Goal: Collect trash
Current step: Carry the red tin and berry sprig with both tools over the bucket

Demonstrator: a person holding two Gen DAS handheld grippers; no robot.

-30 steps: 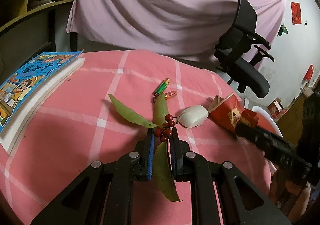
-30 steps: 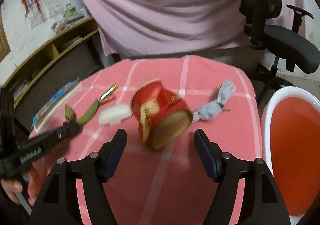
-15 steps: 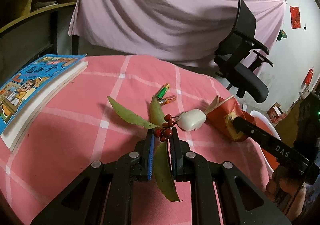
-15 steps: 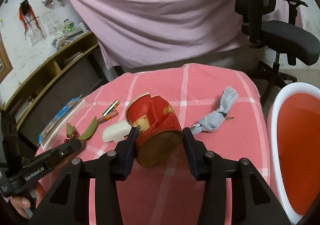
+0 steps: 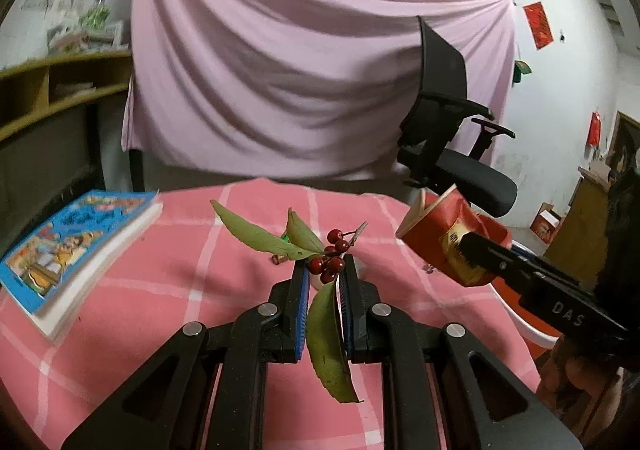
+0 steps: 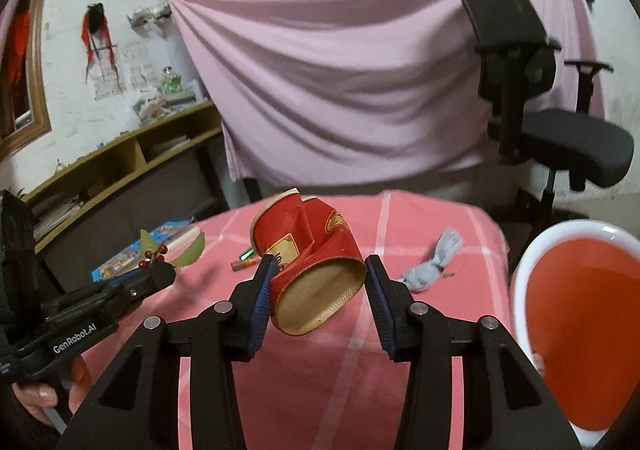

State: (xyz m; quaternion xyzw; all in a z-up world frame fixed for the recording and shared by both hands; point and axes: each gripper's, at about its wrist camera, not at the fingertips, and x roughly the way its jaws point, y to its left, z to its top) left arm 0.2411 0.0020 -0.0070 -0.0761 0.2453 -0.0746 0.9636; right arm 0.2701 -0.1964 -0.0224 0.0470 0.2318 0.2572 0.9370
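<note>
My left gripper (image 5: 323, 270) is shut on a leafy twig with red berries (image 5: 330, 260) and holds it above the pink checked table (image 5: 168, 290). The twig also shows at left in the right wrist view (image 6: 154, 253). My right gripper (image 6: 318, 274) is shut on a crushed red paper cup (image 6: 312, 250), lifted off the table; the cup shows at right in the left wrist view (image 5: 444, 238). A crumpled grey tissue (image 6: 434, 268) lies on the table to the right. A red-lined bin with a white rim (image 6: 580, 330) stands at the table's right edge.
A blue picture book (image 5: 76, 246) lies at the table's left. Two small lighters (image 6: 244, 260) lie mid-table. A black office chair (image 6: 540, 122) stands behind the table to the right, a pink sheet (image 5: 300, 82) hangs behind, and wooden shelves (image 6: 120, 166) stand at the left.
Both grippers have risen from the table, carrying the twig and the cup upward. The right gripper closed on the cup a second ago. The white object is now hidden behind my left fingers.
</note>
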